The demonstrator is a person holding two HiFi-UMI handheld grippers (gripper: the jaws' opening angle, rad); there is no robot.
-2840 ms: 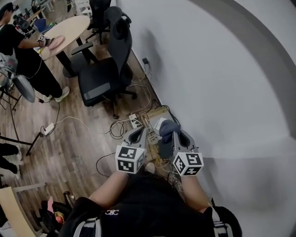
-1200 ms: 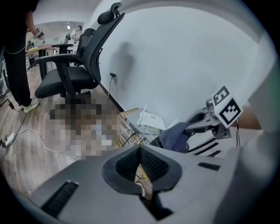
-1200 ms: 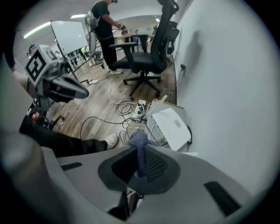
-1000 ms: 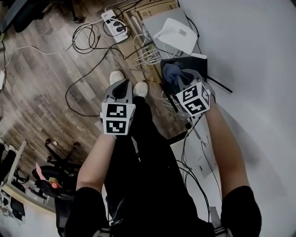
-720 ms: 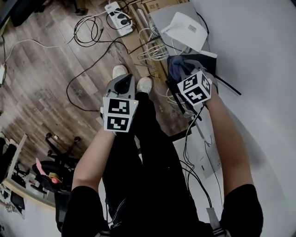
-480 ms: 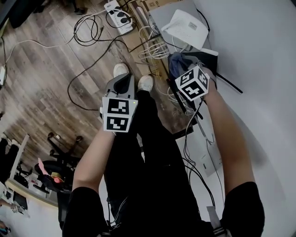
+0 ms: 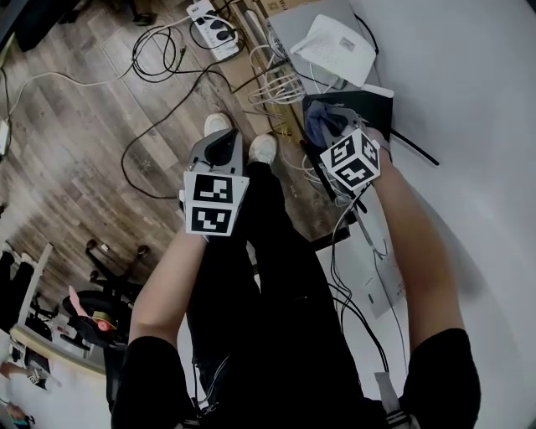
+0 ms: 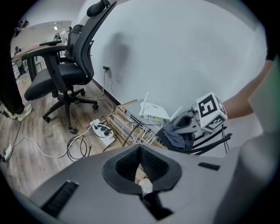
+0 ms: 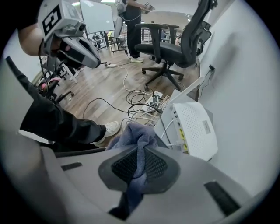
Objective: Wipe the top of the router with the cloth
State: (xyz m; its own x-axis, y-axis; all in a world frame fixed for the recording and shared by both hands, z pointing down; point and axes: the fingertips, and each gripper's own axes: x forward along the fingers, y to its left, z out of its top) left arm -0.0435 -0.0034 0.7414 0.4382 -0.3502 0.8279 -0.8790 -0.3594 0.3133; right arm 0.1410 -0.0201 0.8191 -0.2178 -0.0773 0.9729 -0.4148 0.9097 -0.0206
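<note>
The white router point(image 7: 339, 50) lies flat on a grey box by the wall; the right gripper view shows its perforated top point(image 9: 194, 127). My right gripper point(image 7: 328, 126) is shut on the blue-grey cloth point(image 9: 138, 133), which bunches out past the jaws. It hangs just short of the router's near edge and does not touch it. The cloth point(image 8: 177, 133) and router point(image 8: 154, 111) also appear in the left gripper view. My left gripper point(image 7: 219, 141) hovers over the person's shoes, left of the router. It is shut, with nothing held point(image 8: 141, 151).
The grey box point(image 7: 289, 29) under the router trails several white cables point(image 7: 280, 84). A power strip point(image 7: 208, 12) and black cords lie on the wood floor. A black frame point(image 7: 368, 105) sits under the right gripper. An office chair point(image 8: 61, 74) stands further along the wall.
The head view has swung down from the room to the floor by the wall. Over the last second the right gripper with the cloth shifted slightly; the left barely moved.
</note>
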